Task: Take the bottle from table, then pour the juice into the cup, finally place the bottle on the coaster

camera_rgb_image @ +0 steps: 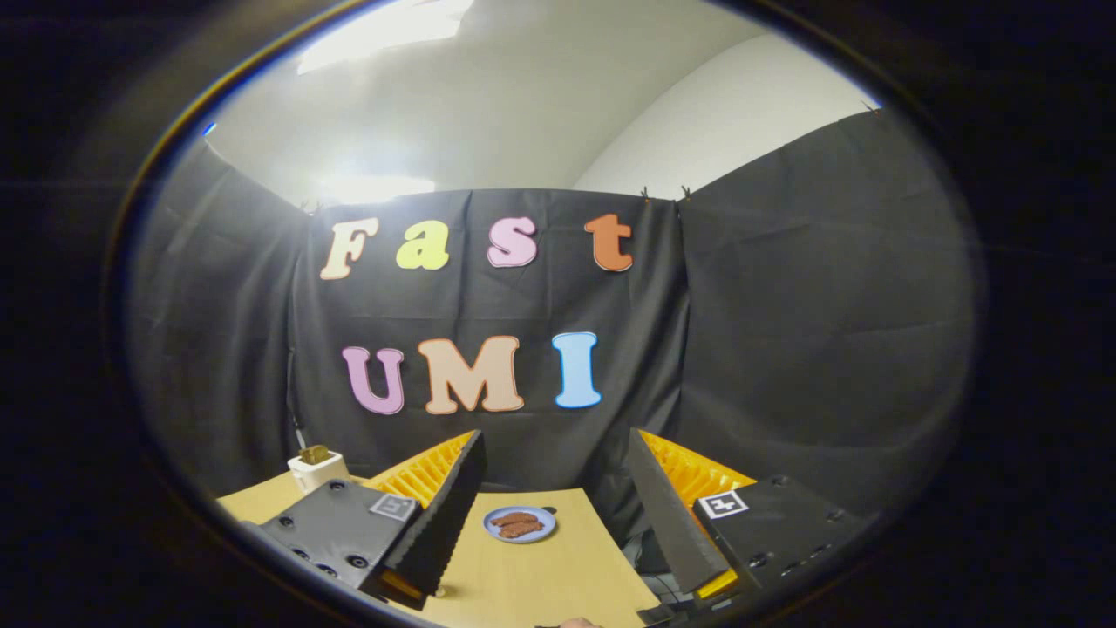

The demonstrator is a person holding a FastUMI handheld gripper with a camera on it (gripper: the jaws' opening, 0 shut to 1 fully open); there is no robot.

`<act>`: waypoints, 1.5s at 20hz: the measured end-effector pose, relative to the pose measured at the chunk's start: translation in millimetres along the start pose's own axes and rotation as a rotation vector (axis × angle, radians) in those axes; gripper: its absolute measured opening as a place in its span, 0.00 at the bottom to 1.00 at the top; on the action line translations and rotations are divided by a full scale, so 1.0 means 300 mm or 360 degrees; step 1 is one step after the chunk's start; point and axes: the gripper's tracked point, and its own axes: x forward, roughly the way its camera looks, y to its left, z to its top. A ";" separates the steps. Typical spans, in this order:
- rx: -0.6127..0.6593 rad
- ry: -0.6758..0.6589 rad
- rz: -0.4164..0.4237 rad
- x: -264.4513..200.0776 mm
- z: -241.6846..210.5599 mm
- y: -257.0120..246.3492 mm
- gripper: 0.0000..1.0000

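Hovering above the pale wooden table (558, 567), the gripper (554, 462) has its two fingers spread wide apart with nothing between them; one finger (449, 515) slants up on one side and the other (667, 515) on the opposite side, both pointing toward the booth's black cloth wall (785, 349). No bottle, cup or coaster can be made out, so where they stand cannot be told. Taking the table as the landmark: a small round blue plate (520, 524) lies on its top, in the gap between the fingers and beyond their tips, carrying a few brown sausage-shaped pieces (516, 523). Toward the table's far corner, beyond the finger on that side, stands a small white box-shaped object (317, 469) with something dull yellow-brown on top; what it is cannot be told. The cloth wall rises straight behind the table's far edge, and above it a pale ceiling (523, 105) shows with a bright light patch.
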 end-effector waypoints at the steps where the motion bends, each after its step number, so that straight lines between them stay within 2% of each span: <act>1: -0.0002 0.0001 -0.0001 -0.003 -0.003 -0.001 1.00; 9: 0.0012 0.0042 0.0026 -0.018 -0.031 0.061 1.00; 15: 0.0009 0.0072 0.0074 0.002 -0.107 0.199 1.00; 20: 0.0060 0.0118 0.0198 0.026 -0.216 0.407 1.00; 26: 0.0122 0.0203 0.0425 0.027 -0.405 0.653 1.00; 30: 0.0085 0.0277 0.0517 0.026 -0.555 0.768 1.00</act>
